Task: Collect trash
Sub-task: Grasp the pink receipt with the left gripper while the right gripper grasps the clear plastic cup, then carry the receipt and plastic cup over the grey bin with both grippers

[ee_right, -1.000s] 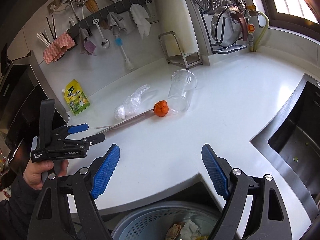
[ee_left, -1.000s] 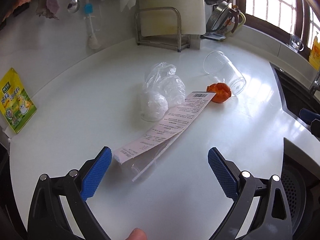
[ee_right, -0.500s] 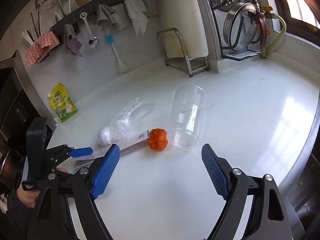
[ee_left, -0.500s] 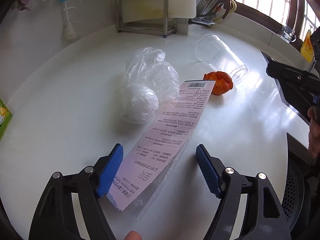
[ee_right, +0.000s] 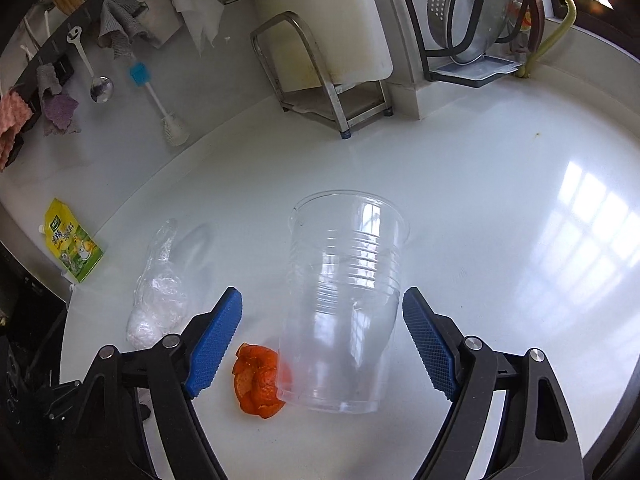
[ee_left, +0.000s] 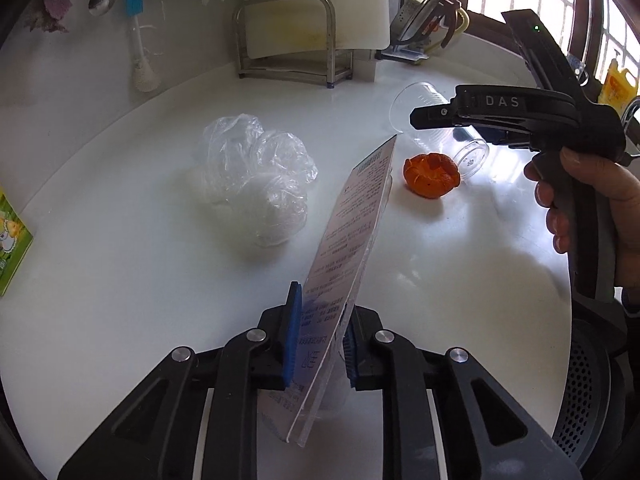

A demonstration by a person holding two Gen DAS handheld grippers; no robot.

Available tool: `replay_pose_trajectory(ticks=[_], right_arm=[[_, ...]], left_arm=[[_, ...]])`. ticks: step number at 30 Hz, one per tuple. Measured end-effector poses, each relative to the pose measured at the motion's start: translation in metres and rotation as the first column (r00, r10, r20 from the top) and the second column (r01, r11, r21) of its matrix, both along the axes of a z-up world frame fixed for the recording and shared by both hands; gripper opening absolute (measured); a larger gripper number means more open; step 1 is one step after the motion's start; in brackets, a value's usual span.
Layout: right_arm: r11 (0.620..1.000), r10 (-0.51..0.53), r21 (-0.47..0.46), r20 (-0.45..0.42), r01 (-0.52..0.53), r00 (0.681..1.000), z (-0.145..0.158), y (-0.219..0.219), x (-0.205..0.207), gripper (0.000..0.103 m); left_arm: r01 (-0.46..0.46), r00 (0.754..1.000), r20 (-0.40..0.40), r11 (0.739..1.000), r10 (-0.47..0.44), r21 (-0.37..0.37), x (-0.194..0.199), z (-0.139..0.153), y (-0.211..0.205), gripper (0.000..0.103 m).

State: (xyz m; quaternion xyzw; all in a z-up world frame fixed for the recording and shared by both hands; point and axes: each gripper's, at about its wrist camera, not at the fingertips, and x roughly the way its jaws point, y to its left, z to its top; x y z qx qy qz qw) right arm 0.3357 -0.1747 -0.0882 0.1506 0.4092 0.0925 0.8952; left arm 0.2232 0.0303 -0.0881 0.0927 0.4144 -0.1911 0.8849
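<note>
1. Receipt (ee_left: 352, 248) sits clamped between the blue pads of the left gripper (ee_left: 318, 340), whose jaws have just been closing on it; its near end is pinched and the rest slants up off the white surface (ee_left: 120, 280), barcode end highest.
2. A strip of clear plastic lies against the receipt's underside and is caught in the same grip.
3. The left gripper points forward and downward over the surface, low near its front edge.
4. Beyond the receipt, a crumpled clear plastic bag (ee_left: 256, 184) rests on the surface to the left, well apart from the pads.
5. To the right lies an orange peel (ee_left: 430, 176), with a clear plastic cup (ee_left: 436, 120) on its side just behind it.
6. In the left wrist view, a hand (ee_left: 592, 200) wraps the black handle of the right gripper, holding it tilted downward above the cup.
7. The right gripper (ee_right: 322, 344) stands wide apart, its blue fingers (ee_right: 216, 340) on either side of the cup's base end without touching it.
8. In the right wrist view, the cup lies with its mouth pointing away, and the peel touches its base on the left side.
9. A yellow-green pouch (ee_right: 74, 252) lies by the surface's left edge, and a metal rack (ee_right: 320, 80) with a white cutting board stands at the back.
</note>
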Motion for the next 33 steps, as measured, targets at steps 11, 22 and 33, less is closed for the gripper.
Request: replay_pose_trajectory(ticks=[11, 22, 33], right_arm=[[0.999, 0.028, 0.033, 0.081, -0.031, 0.996, 0.022, -0.021, -0.026, 0.041], [0.995, 0.085, 0.038, 0.159, -0.092, 0.984, 0.055, -0.033, -0.113, 0.040], [0.987, 0.140, 0.058, 0.178, -0.152, 0.974, 0.043, -0.018, -0.218, 0.040]], left_arm=[[0.001, 1.000, 0.030, 0.995, 0.002, -0.095, -0.010, 0.016, 0.006, 0.015], [-0.042, 0.989, 0.131, 0.979, 0.069, -0.201, -0.048, 0.051, 0.009, 0.015], [-0.081, 0.986, 0.126, 0.970, 0.112, -0.229, -0.122, 0.062, 0.001, 0.015]])
